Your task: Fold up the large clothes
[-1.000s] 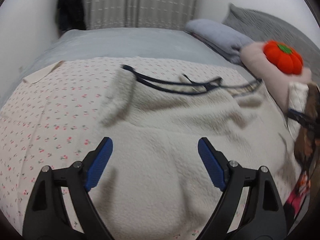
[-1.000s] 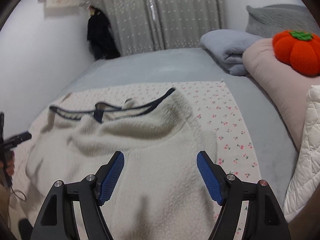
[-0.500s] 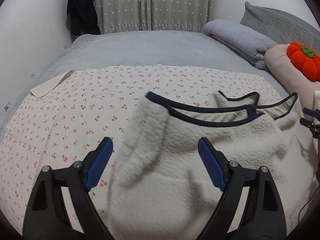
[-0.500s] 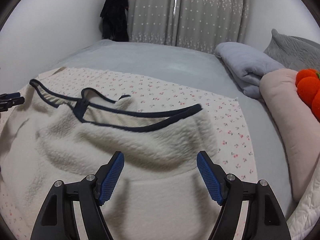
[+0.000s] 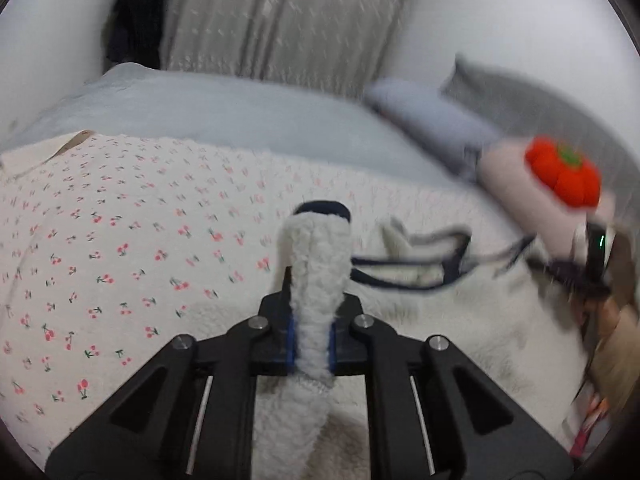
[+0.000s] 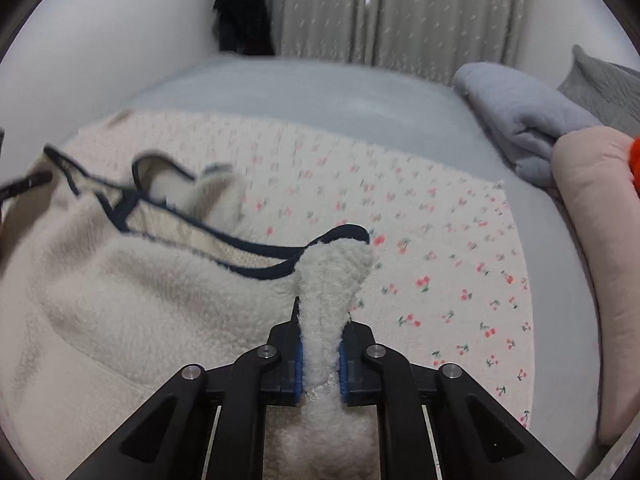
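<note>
A cream fleece garment with navy trim lies on a cherry-print sheet on the bed. My left gripper is shut on a bunched fold of the fleece near its navy-edged left corner. My right gripper is shut on a fold of the same fleece near its right navy-edged corner. The navy trim sags between the two grips. The cherry-print sheet shows to the right of the garment in the right wrist view.
A grey folded blanket, a pink cushion and an orange pumpkin plush lie along the right side of the bed. Grey curtains and a dark hanging garment are at the back wall.
Both grippers were open over the fleece; now both have shut on folds of its navy-trimmed edge. The views are blurred by motion.
</note>
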{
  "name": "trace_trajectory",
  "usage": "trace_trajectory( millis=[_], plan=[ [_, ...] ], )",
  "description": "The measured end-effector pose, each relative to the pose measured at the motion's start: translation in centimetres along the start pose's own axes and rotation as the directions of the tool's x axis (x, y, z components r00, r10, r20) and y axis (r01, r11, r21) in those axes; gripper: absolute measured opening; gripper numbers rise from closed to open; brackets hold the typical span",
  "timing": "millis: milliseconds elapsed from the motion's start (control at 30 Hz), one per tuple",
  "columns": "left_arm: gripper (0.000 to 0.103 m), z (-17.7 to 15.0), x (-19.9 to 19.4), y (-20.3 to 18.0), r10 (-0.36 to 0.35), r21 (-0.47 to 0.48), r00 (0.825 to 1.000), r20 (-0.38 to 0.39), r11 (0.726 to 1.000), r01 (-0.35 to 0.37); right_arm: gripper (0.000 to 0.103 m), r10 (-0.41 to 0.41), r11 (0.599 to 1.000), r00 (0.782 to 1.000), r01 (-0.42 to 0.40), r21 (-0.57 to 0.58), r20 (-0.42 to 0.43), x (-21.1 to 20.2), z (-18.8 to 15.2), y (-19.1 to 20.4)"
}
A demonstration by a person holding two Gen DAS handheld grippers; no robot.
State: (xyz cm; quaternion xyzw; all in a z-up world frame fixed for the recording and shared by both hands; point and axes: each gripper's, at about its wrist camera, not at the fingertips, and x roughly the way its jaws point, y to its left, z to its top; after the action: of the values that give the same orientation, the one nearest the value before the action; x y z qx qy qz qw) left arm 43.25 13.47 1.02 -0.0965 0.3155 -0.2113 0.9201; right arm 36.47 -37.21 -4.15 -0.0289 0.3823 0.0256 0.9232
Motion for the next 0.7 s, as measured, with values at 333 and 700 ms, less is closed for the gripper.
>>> trace_trajectory(
  millis=[333, 700],
  plan=[
    [0.014, -1.5, 7.0, 6.6, 0.130, -0.277, 0.978, -0.163, 0.945, -0.172, 0.012, 0.058, 0.935, 0.998, -0.043, 0.353, -0.034, 4.3, 0.1, -5.0],
    [0.073, 0.2, 3.9, 4.4, 0.344, -0.162, 0.917, -0.201, 0.912, -0.377, 0.058, -0.055, 0.919, 0.995, 0.083, 0.385, -0.083, 2.0, -0.7, -5.0]
  ],
)
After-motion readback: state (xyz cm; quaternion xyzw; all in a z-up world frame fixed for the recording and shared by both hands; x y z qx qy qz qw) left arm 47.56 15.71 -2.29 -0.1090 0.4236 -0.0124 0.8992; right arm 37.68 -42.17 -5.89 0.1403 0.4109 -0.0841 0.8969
